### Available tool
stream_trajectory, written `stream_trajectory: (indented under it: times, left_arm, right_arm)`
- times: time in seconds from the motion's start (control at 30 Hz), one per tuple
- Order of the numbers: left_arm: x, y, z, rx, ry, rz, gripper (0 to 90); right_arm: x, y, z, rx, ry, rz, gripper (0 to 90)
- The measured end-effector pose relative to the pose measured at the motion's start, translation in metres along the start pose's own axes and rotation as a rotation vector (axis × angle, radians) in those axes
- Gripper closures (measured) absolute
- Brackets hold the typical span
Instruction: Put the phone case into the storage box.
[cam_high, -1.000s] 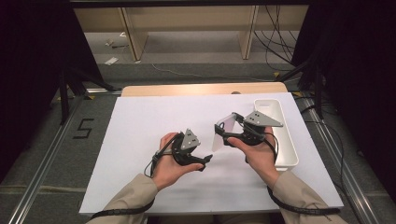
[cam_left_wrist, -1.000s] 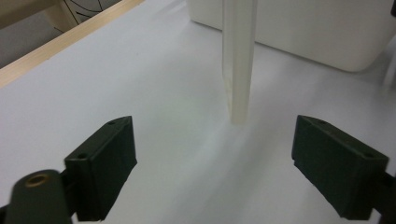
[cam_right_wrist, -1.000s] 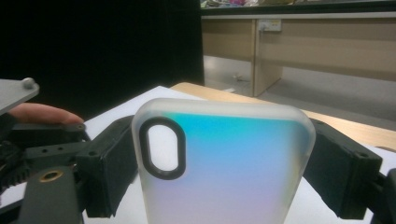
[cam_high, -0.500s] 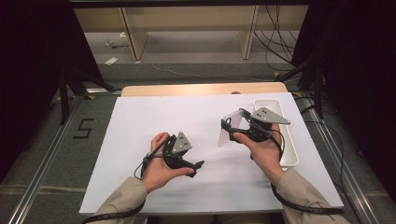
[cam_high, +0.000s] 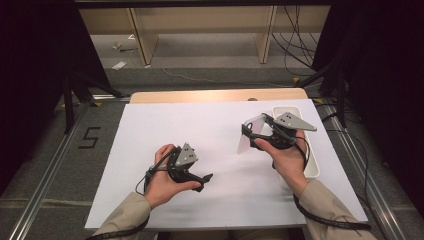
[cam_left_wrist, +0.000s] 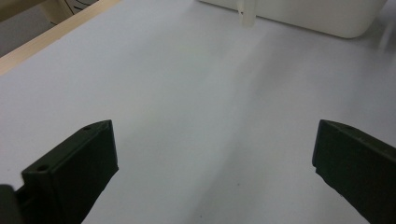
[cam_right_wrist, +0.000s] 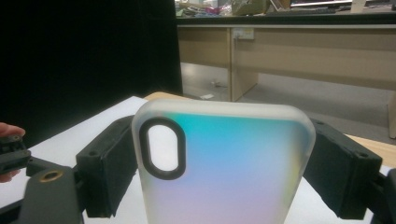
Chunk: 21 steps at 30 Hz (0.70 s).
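Holding phone case (cam_right_wrist: 224, 168) upright, right gripper (cam_high: 257, 134) jaws pinch its edges; left gripper (cam_high: 200, 180), jaws just spread and empty, rests low over desk (cam_high: 200, 125), likely freed after handover.

The phone case (cam_right_wrist: 224, 168) looked like frosted, translucent plastic with a soft pastel sheen, and its camera cut-out was rimmed in darker matt plastic. The right gripper (cam_right_wrist: 224, 172) clasping its edges was matt black plastic, topped by a flat grey plate of dull finish. The left gripper (cam_left_wrist: 215, 172) had the same matt black look. Beneath the case, the table cover (cam_high: 200, 130) seemed smooth, matt white sheet, edged by pale wood. Beside the case, the tray (cam_high: 312, 170) looked smooth white plastic.
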<state>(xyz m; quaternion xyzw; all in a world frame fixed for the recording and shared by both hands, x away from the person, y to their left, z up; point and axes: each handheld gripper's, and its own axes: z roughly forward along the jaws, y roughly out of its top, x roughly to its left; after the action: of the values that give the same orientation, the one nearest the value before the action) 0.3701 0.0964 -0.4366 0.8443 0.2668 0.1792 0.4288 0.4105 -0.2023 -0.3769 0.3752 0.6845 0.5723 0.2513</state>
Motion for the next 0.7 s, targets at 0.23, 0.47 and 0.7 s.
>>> stream_trajectory:
  times: [0.23, 0.47, 0.7]
  left_arm:
    - [0.004, -0.003, -0.006, -0.008, 0.006, -0.005, 0.0]
    - [0.007, -0.007, -0.009, -0.016, 0.009, -0.017, 0.0]
    - [0.008, -0.009, -0.012, -0.021, 0.011, -0.021, 0.0]
  right_arm:
    - [-0.005, 0.003, -0.003, -0.009, -0.016, 0.004, 18.0]
    - [-0.009, 0.005, -0.005, -0.008, -0.032, 0.006, 18.0]
    - [-0.013, 0.007, -0.007, -0.009, -0.048, 0.01, 18.0]
